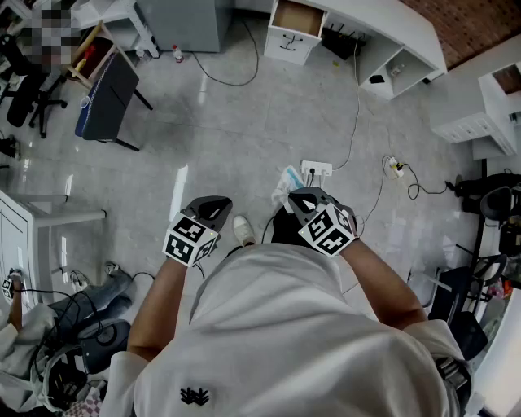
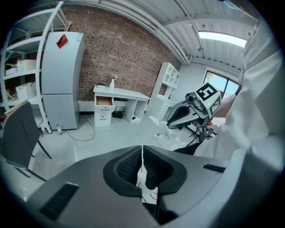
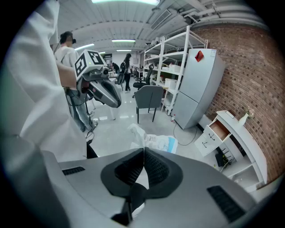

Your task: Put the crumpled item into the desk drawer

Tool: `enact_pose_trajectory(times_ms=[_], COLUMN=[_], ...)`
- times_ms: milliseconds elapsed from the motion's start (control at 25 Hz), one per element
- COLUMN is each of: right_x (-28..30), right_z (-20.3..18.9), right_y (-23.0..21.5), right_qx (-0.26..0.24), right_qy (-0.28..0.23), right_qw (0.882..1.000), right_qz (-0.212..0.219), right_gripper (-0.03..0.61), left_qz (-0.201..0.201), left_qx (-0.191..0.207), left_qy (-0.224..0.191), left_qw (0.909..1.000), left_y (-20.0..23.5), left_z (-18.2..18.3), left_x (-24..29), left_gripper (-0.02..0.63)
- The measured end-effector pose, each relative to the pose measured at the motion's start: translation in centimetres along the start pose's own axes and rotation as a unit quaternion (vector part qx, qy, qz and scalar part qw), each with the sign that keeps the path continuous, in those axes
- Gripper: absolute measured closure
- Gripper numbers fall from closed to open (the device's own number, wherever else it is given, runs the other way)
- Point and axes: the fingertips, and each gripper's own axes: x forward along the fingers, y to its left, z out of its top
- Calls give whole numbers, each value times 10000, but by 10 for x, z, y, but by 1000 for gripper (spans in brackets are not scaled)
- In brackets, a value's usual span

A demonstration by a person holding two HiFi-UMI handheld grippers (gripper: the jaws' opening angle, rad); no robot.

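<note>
The crumpled item (image 3: 153,141), a white and blue plastic wrapper, sticks out past the tips of my right gripper (image 3: 143,151), which is shut on it. In the head view the wrapper (image 1: 286,183) hangs at waist height in front of that gripper (image 1: 297,195). My left gripper (image 1: 213,204) is held beside it, shut with nothing between its jaws (image 2: 142,151). The desk drawer (image 1: 297,18) stands pulled open in a white cabinet far ahead across the floor, also showing as the drawer (image 3: 220,129) and the drawer (image 2: 104,101).
A power strip (image 1: 317,169) and cables lie on the floor ahead of my feet. A dark chair (image 1: 106,98) stands at the left, a grey fridge (image 2: 60,80) left of the white desk (image 1: 391,32). A small bottle (image 1: 177,54) stands near the fridge.
</note>
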Motion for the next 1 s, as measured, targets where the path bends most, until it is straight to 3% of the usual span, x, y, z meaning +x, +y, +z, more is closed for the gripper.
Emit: enact_pose_trajectory(times_ms=[160,320,480,640,800,1000], right_x=[2,9,23,38,45,68], right_z=[6,8,16,29,38,44], right_y=[-26,-63,-104,-170,-239,-323], right_qx=[5,-42,-40,-53,-127,-91], right_qy=[-38,-79,-153,-276,-425,-542], right_qw=[10000,10000,9998,9995,9989,9984], right_qz=[-66,-40,98,122,155,111], right_gripper=[549,549,549,549,549,549], left_qz=[-174,-266,-201,-127,116,79], left_qx=[147,467,261,424,251,414], left_qy=[66,-11,27,169,160,181], left_qw=[9997,9986,9995,9989,9995,9989], left_y=[2,8,32,59,88,120], left_z=[21,65,99,140,194,249], left_x=[24,55,78,106,143,197], left_gripper=[584,584,584,584,584,584])
